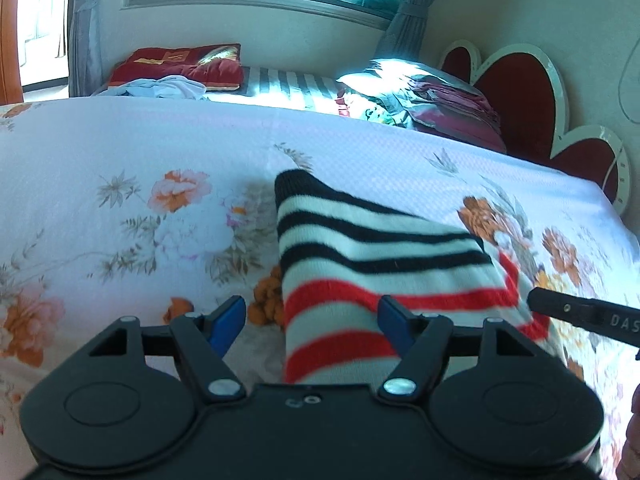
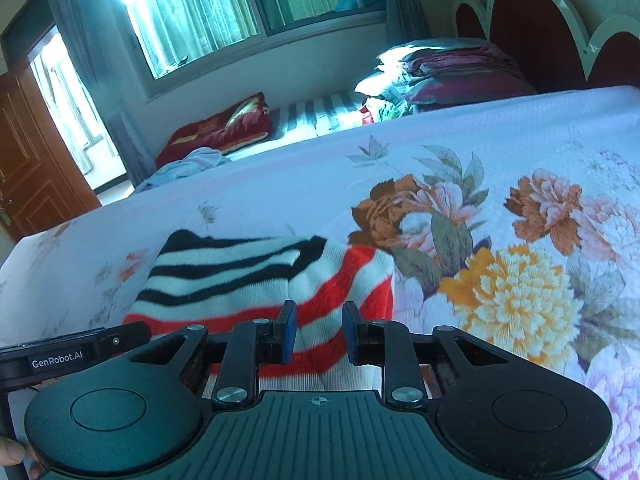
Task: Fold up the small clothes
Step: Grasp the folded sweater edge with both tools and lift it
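Striped red, black and white knit garment (image 1: 360,264) lies folded on floral bedsheet (image 1: 120,168). Left gripper (image 1: 312,318) jaws apart, right gripper (image 2: 319,334) jaws slightly parted, neither gripping. Final tidy possibly left.

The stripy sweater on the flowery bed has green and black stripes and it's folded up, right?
Not quite. The stripy sweater is folded on the flowery bed, but its stripes are red and black on white, not green. The left wrist view shows black stripes on the far part and red ones nearer the camera; the right wrist view shows the same colours.
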